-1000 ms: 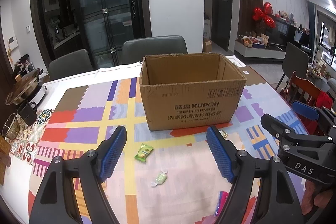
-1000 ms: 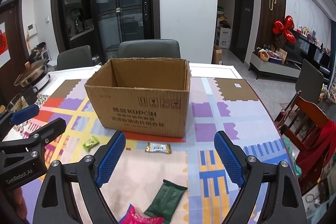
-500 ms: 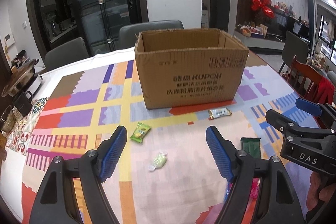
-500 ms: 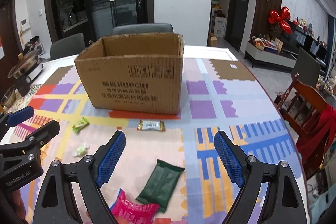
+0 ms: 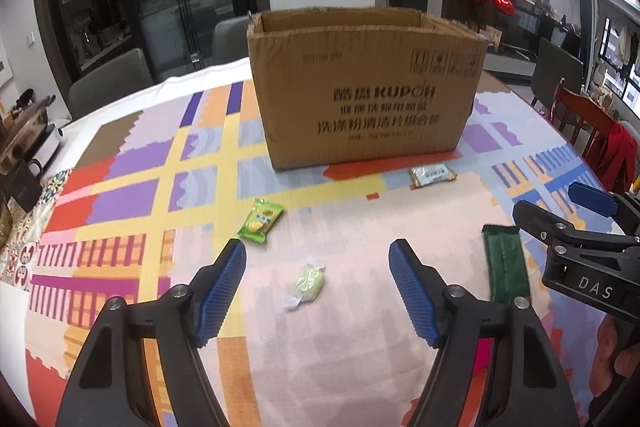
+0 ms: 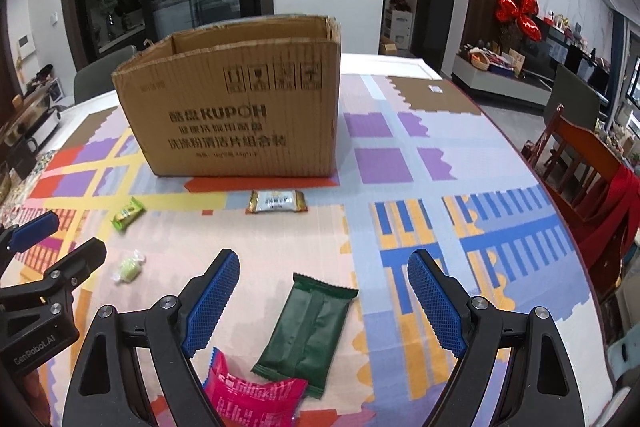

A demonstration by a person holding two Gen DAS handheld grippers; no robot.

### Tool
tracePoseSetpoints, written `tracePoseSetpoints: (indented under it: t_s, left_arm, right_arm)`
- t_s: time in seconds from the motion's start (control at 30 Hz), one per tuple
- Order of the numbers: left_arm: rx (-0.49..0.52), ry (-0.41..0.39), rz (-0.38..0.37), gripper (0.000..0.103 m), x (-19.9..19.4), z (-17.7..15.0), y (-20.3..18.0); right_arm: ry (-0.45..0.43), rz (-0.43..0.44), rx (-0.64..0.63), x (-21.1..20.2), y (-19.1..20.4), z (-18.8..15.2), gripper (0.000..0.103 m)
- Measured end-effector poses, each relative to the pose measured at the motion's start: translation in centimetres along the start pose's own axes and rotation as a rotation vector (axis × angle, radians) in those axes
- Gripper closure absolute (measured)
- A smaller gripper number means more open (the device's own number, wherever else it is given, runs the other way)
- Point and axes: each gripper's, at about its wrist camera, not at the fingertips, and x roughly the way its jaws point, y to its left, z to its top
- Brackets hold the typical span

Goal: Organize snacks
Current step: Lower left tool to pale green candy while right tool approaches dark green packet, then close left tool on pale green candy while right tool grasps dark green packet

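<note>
Two claws hang over the table: left gripper [image 5: 318, 255], jaws closing, frames a pale green candy [image 5: 309, 281]; right gripper [image 6: 324, 265], wide, frames a dark green packet [image 6: 310, 331].

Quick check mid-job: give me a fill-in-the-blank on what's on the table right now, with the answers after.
1. The cardboard box stands with its top ____.
2. The dark green packet lies in front of the ____ gripper.
3. The left gripper points at a pale ____ wrapped candy.
4. The pink packet ____ the dark green packet's near corner.

Answers: open; right; green; overlaps
</note>
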Motion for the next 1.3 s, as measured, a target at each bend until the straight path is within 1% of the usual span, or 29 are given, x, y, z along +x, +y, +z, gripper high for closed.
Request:
tracePoseSetpoints:
  t_s: [0.2,0.47,0.57,0.73,0.8,0.9,1.03,1.13,1.2,1.3]
  left_arm:
    - [0.021,0.026,-0.012,0.041,1.7,-1.0,0.5]
    - [0.022,0.060,-0.032,0.046,3.8,-2.0,0.9]
    - [0.020,0.071,-0.044,0.049,4.3,-2.3,1.0]
    - [0.026,0.075,-0.051,0.050,4.8,-2.3,1.0]
    - [0.028,0.077,-0.053,0.056,5.0,-2.3,1.1]
    - [0.030,0.078,-0.052,0.062,5.2,-2.4,1.2]
    - [0.024,0.081,-0.063,0.065,5.4,-2.7,1.2]
    - [0.031,0.092,-0.070,0.069,5.7,-2.9,1.0]
    - [0.031,0.101,-0.075,0.076,5.9,-3.1,0.9]
    - [0.027,0.111,-0.085,0.081,6.0,-3.5,0.9]
  right_arm:
    - [0.046,-0.013,0.006,1.5,0.8,-1.4,0.016]
    - [0.102,-0.028,0.011,3.4,1.2,-2.5,0.016]
    - [0.120,-0.036,0.026,3.9,1.1,-2.8,0.016]
    - [0.149,-0.041,0.045,4.7,1.1,-3.3,0.016]
    - [0.165,-0.037,0.055,5.1,1.1,-3.5,0.016]
    - [0.176,-0.042,0.059,5.3,1.1,-3.8,0.016]
    - [0.196,-0.034,0.070,5.6,1.0,-4.0,0.018]
    - [0.194,-0.034,0.067,5.5,1.1,-4.1,0.018]
    - [0.193,-0.035,0.070,5.4,1.0,-4.1,0.019]
    - [0.189,-0.035,0.069,5.3,1.0,-4.1,0.022]
